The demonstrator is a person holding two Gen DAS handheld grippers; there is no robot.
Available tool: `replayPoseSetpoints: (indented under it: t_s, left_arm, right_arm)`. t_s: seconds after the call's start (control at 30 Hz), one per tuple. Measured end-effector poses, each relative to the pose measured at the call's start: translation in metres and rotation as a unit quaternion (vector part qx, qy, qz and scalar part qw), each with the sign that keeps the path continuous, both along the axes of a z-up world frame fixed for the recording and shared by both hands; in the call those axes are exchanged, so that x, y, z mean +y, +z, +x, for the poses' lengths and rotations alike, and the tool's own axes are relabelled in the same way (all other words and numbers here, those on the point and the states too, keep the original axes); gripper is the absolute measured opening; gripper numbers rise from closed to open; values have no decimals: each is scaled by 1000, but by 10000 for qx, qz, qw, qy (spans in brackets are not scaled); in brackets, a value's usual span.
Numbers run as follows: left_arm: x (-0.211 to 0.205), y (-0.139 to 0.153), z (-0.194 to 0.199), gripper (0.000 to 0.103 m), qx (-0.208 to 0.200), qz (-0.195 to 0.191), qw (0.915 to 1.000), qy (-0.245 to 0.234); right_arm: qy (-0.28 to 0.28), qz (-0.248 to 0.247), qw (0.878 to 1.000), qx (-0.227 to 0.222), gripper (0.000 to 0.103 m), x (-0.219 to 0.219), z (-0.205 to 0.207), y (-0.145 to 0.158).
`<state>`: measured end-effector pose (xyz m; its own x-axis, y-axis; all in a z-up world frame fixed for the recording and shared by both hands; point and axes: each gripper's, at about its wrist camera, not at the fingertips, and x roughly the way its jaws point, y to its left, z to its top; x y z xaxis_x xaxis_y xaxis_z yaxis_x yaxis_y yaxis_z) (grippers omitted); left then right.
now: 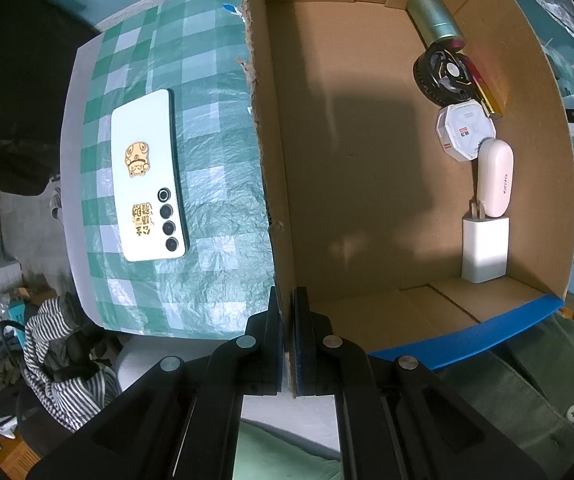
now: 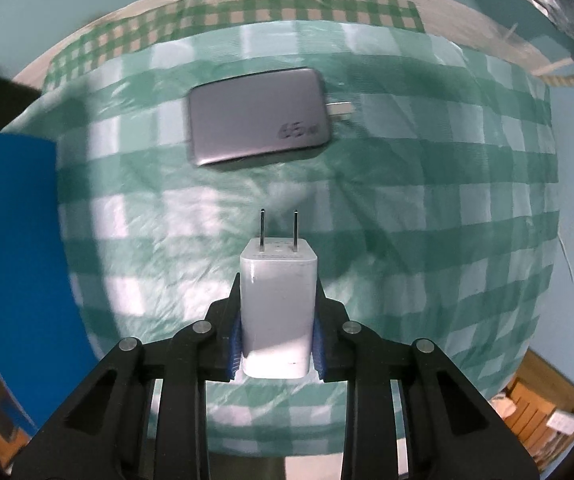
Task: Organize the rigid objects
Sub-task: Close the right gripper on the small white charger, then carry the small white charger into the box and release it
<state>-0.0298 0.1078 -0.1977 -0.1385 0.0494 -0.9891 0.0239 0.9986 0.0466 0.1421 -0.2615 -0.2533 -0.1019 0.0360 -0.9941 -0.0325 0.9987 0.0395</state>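
Note:
My left gripper is shut on the near wall of an open cardboard box. Inside the box, along its right side, lie a green can, a black fan, a white octagonal case, a white oval case and a white charger. A white phone lies face down on the checked cloth left of the box. My right gripper is shut on a white plug charger, prongs pointing forward, above the cloth. A grey 65W charger lies ahead of it.
The green-and-white checked cloth covers the table. The box's blue outer side stands at the left of the right wrist view. Striped clothing and clutter lie beyond the table's edge on the floor.

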Motion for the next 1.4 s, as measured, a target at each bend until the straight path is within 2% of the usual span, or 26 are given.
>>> replayPoseSetpoints:
  t_s: [0.47,0.87,1.13,1.4]
  left_arm:
    - [-1,2,0,4,-30,-15,10000,-4]
    - [0,2,-2,4,-55,-24,10000,16]
    - [0,3,-3,4,-69,-20,10000,5]
    - [0,3,-3,4,-65,-12,10000,4]
  right_arm:
    - [992,273,9940,-372,26,62,-9,60]
    - [1906,537,9782,-632,26,133,-23,98]
    - [2489,592,9644,-662,26,172,-31,106]
    - [3086,490,9484,-547,26,208,-46,93]
